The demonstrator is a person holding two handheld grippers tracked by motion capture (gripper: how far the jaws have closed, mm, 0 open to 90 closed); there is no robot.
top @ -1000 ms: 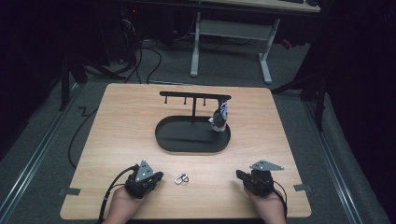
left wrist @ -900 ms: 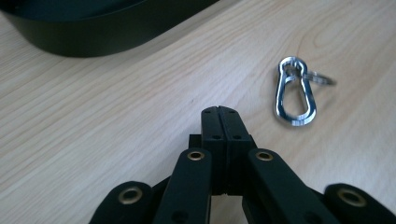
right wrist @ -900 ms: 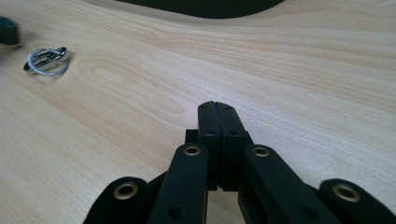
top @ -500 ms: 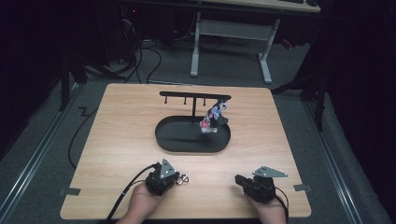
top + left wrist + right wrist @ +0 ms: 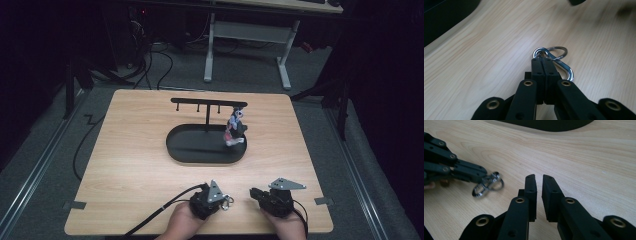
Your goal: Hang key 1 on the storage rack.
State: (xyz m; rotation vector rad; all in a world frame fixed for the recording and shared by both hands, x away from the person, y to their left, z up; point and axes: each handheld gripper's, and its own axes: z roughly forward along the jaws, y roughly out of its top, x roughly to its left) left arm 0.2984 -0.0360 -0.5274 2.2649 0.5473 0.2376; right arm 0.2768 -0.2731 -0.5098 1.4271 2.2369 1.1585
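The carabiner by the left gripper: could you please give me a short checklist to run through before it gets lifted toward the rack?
1. Left gripper shut on the carabiner: ok, the jaws meet on its upper end.
2. Key ring linked to the carabiner: ok.
3. Depth of grip: cannot tell; the steel is caught near the jaw tips.
4. Right gripper out of the way: ok, jaws slightly apart, holding nothing, beside the left one.
5. Free hook on the rack: ok, the hooks left of the figure keychain hang bare.
6. Path over the table to the tray: ok.
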